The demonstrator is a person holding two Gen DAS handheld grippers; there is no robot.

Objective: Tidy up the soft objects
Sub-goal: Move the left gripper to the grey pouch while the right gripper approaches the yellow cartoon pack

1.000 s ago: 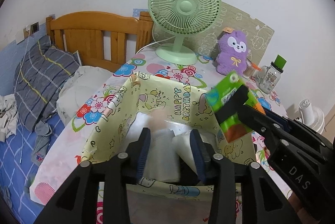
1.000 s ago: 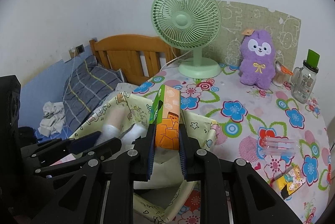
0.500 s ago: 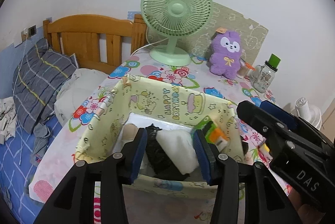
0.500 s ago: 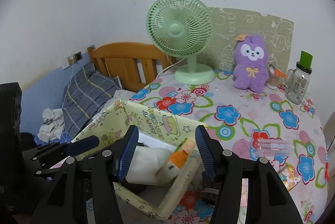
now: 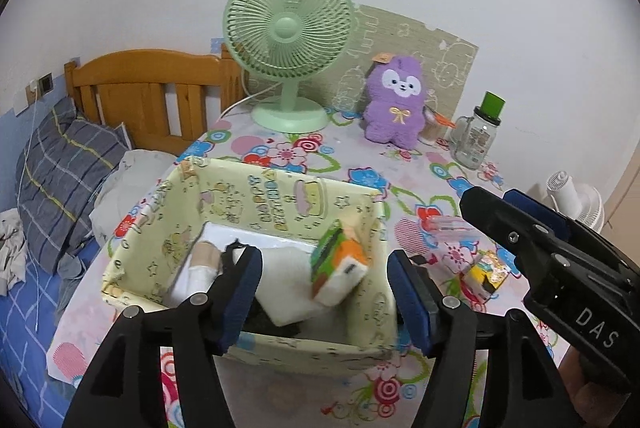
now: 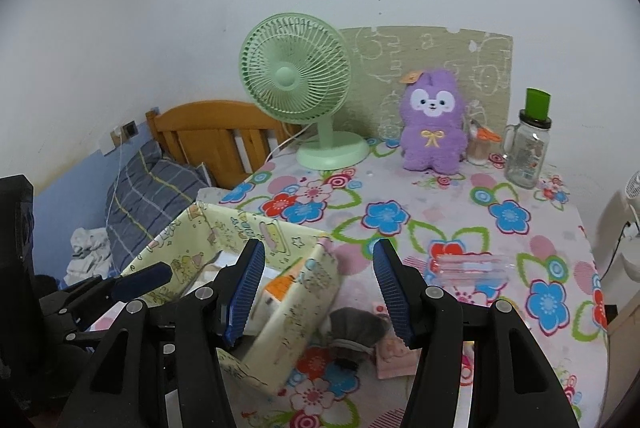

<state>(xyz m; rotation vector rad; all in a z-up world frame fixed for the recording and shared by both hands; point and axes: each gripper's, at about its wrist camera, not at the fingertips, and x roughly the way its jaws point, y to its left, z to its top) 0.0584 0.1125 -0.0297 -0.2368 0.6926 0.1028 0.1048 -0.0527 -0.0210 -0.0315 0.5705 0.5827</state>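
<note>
A yellow fabric box (image 5: 280, 196) with a birthday print stands on the flowered table. In it lie a green and orange tissue pack (image 5: 340, 264), white soft packs (image 5: 284, 288), a pale rolled sock (image 5: 200, 264) and something black. My left gripper (image 5: 324, 292) hovers over the box's near wall; its jaws are opening and grip nothing. My right gripper (image 6: 318, 288) is open and empty above the box's right corner (image 6: 296, 304). A grey sock (image 6: 356, 328) and a pink cloth (image 6: 394, 356) lie on the table under it. A purple plush (image 6: 434, 124) sits at the back.
A green fan (image 5: 288, 28) and a glass jar with a green lid (image 5: 478, 132) stand at the back of the table. A clear plastic case (image 6: 472, 268) and a small yellow packet (image 5: 490, 268) lie right of the box. A bed with a plaid pillow (image 5: 60, 168) is on the left.
The right gripper let go of the tissue pack, which dropped into the box. Both grippers spread their jaws and drew back from the box.
</note>
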